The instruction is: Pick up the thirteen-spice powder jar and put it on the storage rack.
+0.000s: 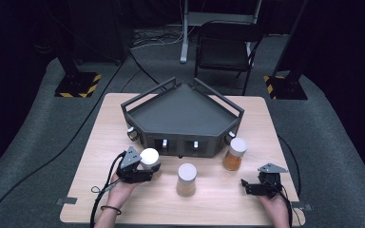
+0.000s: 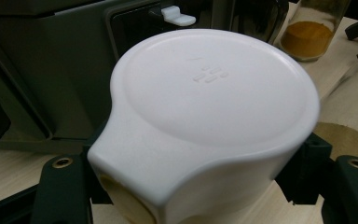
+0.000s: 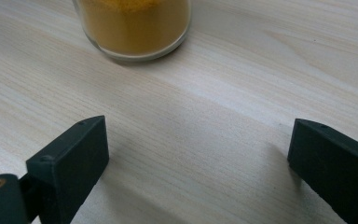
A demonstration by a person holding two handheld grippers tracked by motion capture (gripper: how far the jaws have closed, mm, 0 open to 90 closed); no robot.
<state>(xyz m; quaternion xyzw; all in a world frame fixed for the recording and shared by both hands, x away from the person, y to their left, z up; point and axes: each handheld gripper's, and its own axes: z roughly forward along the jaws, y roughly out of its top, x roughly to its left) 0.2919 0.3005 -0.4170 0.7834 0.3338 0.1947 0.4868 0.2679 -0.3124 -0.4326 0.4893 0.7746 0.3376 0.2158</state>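
Left jar [image 2: 205,121]: white-lidded, clamped between the left gripper [image 1: 135,167] jaws, just before the dark tray [image 1: 183,116].
Right gripper [image 1: 261,185]: jaws spread wide, empty, right of the tray's front.
Middle jar [image 1: 186,179]: standing between both grippers.
Right jar [image 1: 235,154]: beside the tray's front corner.

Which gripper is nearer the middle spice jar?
Left. The left gripper, closed around another white-lidded jar, sits close beside the middle jar; the right gripper rests open, farther off.
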